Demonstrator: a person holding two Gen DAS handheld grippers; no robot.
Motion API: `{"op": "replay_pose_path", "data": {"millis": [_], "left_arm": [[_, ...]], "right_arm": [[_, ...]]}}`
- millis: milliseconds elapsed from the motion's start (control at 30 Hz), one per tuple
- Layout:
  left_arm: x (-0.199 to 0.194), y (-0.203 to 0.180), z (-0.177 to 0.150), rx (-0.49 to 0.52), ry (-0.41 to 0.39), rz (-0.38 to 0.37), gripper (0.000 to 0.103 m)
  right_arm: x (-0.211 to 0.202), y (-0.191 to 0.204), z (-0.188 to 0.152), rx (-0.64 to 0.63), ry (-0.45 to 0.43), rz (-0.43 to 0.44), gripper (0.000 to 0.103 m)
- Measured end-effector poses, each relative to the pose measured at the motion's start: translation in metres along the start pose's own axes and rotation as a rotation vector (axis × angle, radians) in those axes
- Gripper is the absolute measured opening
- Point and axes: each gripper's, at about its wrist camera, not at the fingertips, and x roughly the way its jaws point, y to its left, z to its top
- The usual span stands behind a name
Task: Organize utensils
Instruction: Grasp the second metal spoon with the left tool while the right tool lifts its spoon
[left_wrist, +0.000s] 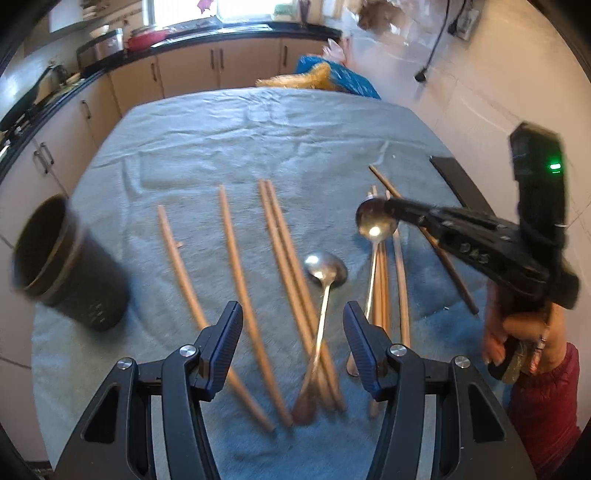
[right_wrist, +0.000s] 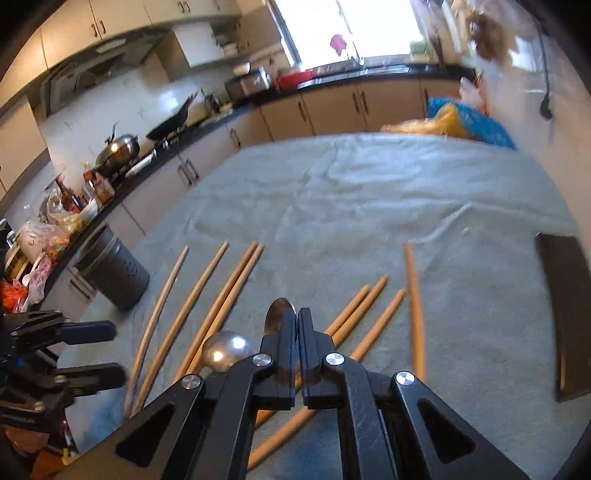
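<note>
Utensils lay spread over a grey-blue cloth covering the table: wooden chopsticks running in rough lines from the middle of the frame toward the bottom, and two metal spoons among them. In my left wrist view, one spoon rested on the cloth at lower centre, its handle crossing a pair of chopsticks between my left gripper fingers. Those jaws stood spread, with nothing pinched. A second spoon sat right of centre, and my right gripper reached in from the right edge, its jaws pressed together on the rim of that spoon's bowl. A hand in a red sleeve held that gripper at lower right.

From my right wrist view, the closed jaws filled the bottom centre, with the spoon's bowl showing just above their tips and the other spoon's rounded bowl to their left. A dark cup stood on the cloth at the left edge, beside the outermost chopstick. A dark board lay at the right edge.
</note>
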Motion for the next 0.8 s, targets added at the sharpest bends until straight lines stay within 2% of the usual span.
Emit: {"op": "replay_pose_path", "data": {"millis": [133,400,467,533,800], "left_arm": [[0.02,-0.016,0.007,0.03,0.03,0.014,0.056],[0.048,-0.043,0.014,0.12,0.06,0.099,0.055],[0.054,-0.046,0.017,0.133,0.067,0.123,0.05],[0.06,-0.047,0.018,0.14,0.083,0.133,0.037],[0.072,-0.05,0.026,0.168,0.087,0.155,0.038]], "right_arm": [[-0.012,-0.018,0.003,0.065,-0.053,0.002,0.003],[-0.035,-0.039,0.009,0.142,-0.119,-0.005,0.003],[-0.039,-0.04,0.01,0.149,-0.131,-0.015,0.003],[-0.044,-0.043,0.012,0.157,-0.148,-0.022,0.003],[-0.058,-0.051,0.012,0.182,-0.192,-0.04,0.003]]}}
